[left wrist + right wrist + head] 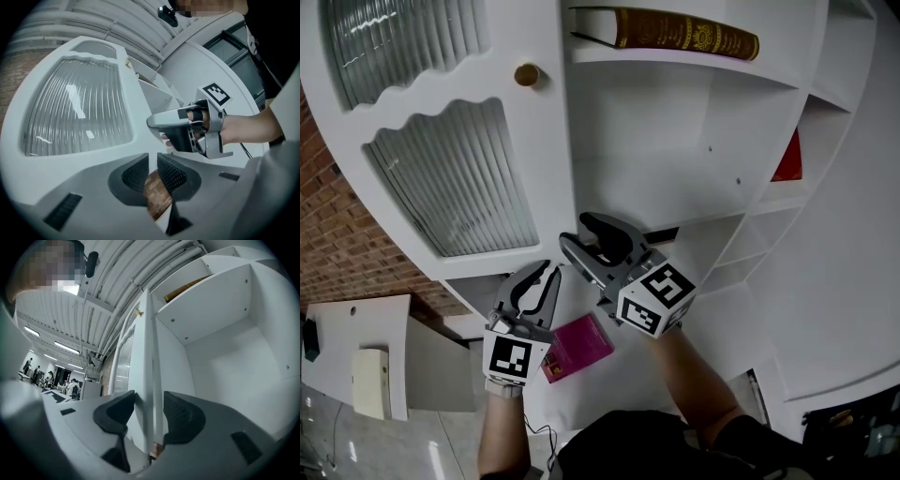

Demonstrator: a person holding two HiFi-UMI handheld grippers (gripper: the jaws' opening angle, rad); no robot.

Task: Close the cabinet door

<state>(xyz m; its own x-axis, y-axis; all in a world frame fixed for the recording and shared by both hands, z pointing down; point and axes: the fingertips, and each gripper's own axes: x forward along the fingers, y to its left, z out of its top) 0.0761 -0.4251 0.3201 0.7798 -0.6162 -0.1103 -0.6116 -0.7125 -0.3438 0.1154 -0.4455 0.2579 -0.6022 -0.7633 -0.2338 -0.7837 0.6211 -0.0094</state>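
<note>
At the free edge of the cabinet door [146, 348], which stands swung open, the right gripper [149, 401] straddles the panel with jaws wide and unclamped, the left gripper [153, 164] waits barely parted and empty, and pushing it toward the shelves [694, 56] seems next.

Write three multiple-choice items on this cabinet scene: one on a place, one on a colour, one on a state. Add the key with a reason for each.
1. Where does the brown book lie?
A) on the floor
B) on a cabinet shelf
C) on a chair

2. What colour is the door knob?
A) black
B) red
C) brass

3. How does the cabinet door stand?
A) open
B) shut
C) taken off

Key: 1 B, the book lies flat on the white board. 2 C, the knob looks golden-brown against the white. 3 A, the shelves are exposed and the right gripper has its jaws apart astride the door's free edge.
</note>
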